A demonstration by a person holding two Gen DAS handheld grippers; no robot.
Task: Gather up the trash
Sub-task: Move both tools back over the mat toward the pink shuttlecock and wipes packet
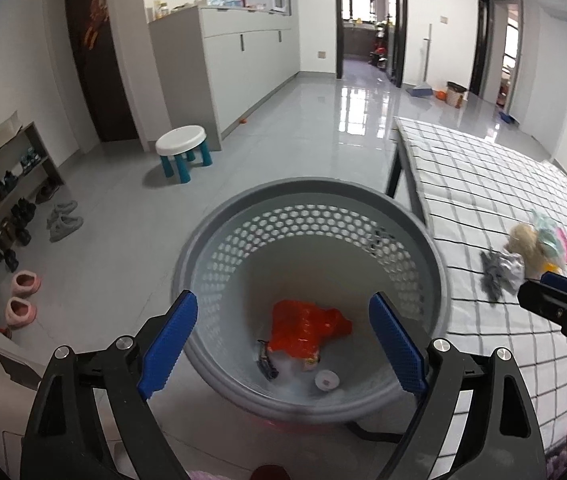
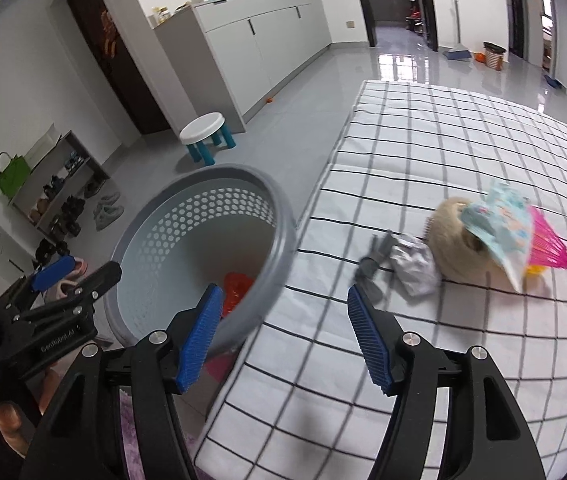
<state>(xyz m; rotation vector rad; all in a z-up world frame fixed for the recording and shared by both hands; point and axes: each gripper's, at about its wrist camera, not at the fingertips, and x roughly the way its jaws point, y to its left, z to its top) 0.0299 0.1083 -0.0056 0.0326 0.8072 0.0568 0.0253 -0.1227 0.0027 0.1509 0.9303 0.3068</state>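
A grey perforated bin [image 1: 315, 240] stands beside a table with a white checked cloth [image 1: 483, 184]. In it lie an orange wrapper [image 1: 303, 328], a dark scrap and a white cap [image 1: 326, 380]. My left gripper [image 1: 283, 340] is open and empty above the bin mouth. On the cloth lie a grey crumpled wrapper [image 2: 403, 264], a beige ball of twine [image 2: 455, 244], a light-blue packet [image 2: 499, 224] and a pink net item [image 2: 547, 244]. My right gripper [image 2: 283, 332] is open and empty, over the cloth's left edge, short of the wrapper. The bin [image 2: 203, 240] is at its left.
A white stool with teal legs [image 1: 183, 152] stands on the grey floor beyond the bin. A shoe rack [image 1: 7, 196] and slippers [image 1: 23, 296] are at the left wall. Grey cabinets [image 1: 243, 64] line the back. A dustpan and small basket [image 1: 455, 94] sit far back.
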